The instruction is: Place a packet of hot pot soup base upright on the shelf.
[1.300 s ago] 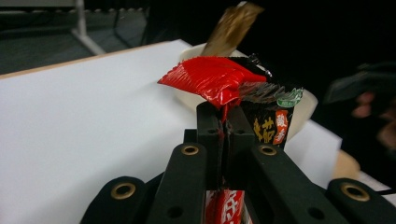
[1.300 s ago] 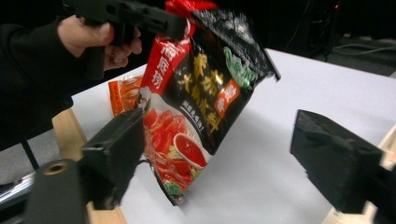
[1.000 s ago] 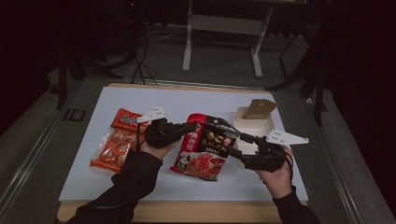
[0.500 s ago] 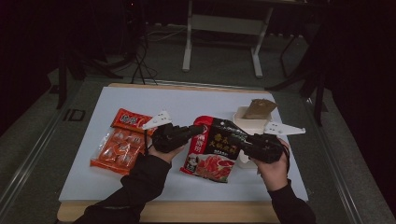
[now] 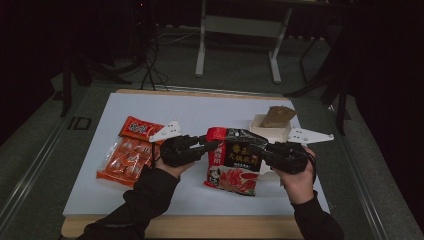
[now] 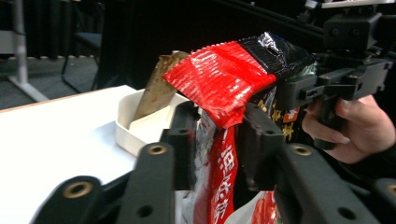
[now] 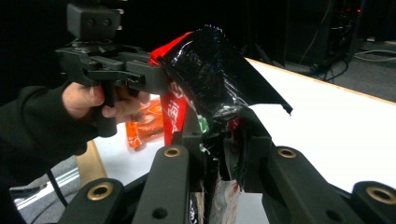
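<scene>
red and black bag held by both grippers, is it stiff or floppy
Probably floppy: the bag folds over where the left gripper and right gripper pinch it, and its bottom hangs down. The glossy film looks slippery, so it may slide if the hold loosens.

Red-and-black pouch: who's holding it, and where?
Both. The left gripper pinches the red-and-black pouch at its top left corner, the right gripper at its top right, black edge. It hangs between them above the table.

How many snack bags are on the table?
3: the red-and-black bag held by both grippers, the orange bag at the left, and a small red packet just behind it. More could be hidden.
</scene>
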Motion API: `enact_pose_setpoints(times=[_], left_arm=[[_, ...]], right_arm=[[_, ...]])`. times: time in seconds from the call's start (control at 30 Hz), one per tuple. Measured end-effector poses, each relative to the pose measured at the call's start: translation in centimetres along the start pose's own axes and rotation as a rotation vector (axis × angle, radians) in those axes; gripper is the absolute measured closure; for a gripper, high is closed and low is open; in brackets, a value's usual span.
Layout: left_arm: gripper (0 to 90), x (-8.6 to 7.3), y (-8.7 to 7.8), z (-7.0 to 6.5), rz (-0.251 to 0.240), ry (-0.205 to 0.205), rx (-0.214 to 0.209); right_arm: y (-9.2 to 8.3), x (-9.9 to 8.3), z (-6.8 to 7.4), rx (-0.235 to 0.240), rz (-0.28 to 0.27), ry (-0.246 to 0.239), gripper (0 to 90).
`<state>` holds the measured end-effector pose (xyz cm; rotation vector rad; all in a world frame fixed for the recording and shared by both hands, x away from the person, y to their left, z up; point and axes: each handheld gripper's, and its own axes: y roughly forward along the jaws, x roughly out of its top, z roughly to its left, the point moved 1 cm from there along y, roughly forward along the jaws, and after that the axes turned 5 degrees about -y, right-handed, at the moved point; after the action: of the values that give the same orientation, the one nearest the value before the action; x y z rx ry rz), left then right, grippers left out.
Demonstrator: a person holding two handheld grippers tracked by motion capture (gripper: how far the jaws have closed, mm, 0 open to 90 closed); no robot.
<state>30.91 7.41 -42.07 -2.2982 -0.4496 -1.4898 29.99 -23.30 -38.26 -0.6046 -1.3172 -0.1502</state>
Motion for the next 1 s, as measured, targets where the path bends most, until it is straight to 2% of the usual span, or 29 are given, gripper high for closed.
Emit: enact_pose_setpoints(times=[0.07, 0.17, 0.2, 0.27, 0.33, 0.43, 0.47, 0.57, 0.7, 0.73, 0.87, 1.0], left_arm=[[58.9, 0.0, -0.3, 0.2, -0.003, -0.022, -0.022], [47.3, 0.0, -0.7, 0.1, 0.015, -0.018, -0.01], [45.8, -0.1, -0.8, 0.0, 0.016, -0.014, 0.004], [35.4, -0.3, -1.0, 0.0, 0.022, -0.004, 0.012], [29.0, -0.4, -1.2, 0.1, 0.026, -0.016, 0.005], [15.5, -0.7, -1.3, 0.2, 0.041, -0.022, 0.022], [15.5, -1.1, -1.4, 0.3, 0.066, 0.001, 0.037], [11.0, -1.7, -1.7, 0.7, 0.064, -0.024, 0.048], [11.0, -2.6, -2.4, 1.2, 0.053, -0.012, 0.086], [11.1, -2.9, -2.6, 1.3, 0.046, 0.002, 0.094], [11.1, -3.9, -3.3, 1.6, 0.071, 0.054, 0.133], [11.2, -5.0, -4.0, 1.7, 0.088, 0.072, 0.146]], right_arm=[[-0.2, 0.1, 0.0, -0.002, -0.007, 0.0, 76.7], [-0.5, 0.4, -0.3, -0.002, -0.02, 0.006, 76.6], [-0.6, 0.5, -0.3, 0.002, -0.024, 0.006, 76.6], [-0.9, 0.8, -0.4, -0.001, -0.025, -0.003, 76.6], [-1.1, 1.1, -0.5, -0.003, -0.033, -0.004, 76.6], [-1.4, 1.3, -0.6, -0.012, -0.038, -0.011, 76.6], [-1.5, 1.5, -0.7, -0.014, -0.043, -0.01, 76.5], [-2.2, 1.9, -1.0, -0.03, -0.05, -0.017, 76.5], [-2.9, 2.4, -1.6, -0.052, -0.066, -0.019, 76.6], [-3.1, 2.5, -1.8, -0.058, -0.07, -0.019, 76.5], [-3.9, 3.0, -2.6, -0.082, -0.086, -0.015, 76.5], [-4.7, 3.6, -3.4, -0.109, -0.101, -0.016, 76.6]])
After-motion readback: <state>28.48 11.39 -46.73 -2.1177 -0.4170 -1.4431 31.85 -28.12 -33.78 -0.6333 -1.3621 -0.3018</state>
